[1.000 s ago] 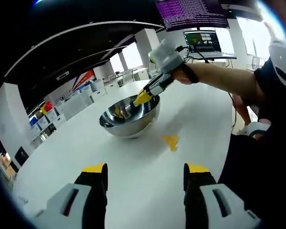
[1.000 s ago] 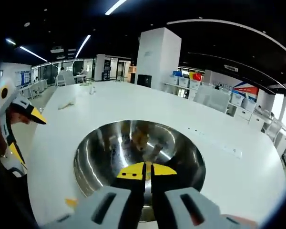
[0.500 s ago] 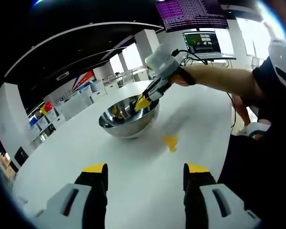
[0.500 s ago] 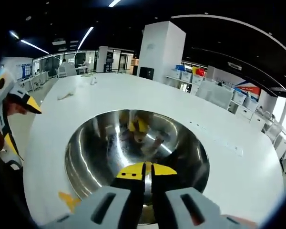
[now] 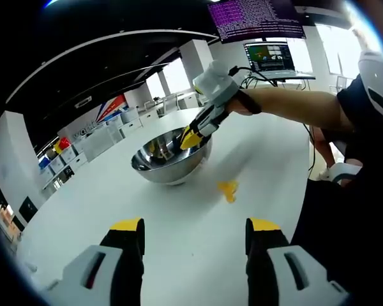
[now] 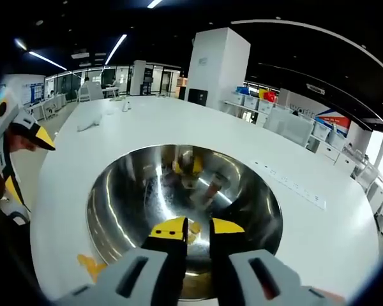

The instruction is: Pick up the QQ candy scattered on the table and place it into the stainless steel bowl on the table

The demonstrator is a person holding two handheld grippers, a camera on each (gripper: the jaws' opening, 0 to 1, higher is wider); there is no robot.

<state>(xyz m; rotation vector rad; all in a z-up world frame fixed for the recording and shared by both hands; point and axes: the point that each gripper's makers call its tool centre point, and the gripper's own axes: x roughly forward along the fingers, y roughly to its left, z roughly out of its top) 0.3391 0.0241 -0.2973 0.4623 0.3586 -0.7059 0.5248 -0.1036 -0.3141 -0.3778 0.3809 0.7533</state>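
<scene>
Yellow candy [image 6: 193, 230] in bowl [image 6: 127, 197], between parted right jaws

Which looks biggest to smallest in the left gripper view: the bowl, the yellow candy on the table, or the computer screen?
1. stainless steel bowl
2. computer screen, though it is farther away
3. yellow candy
</scene>
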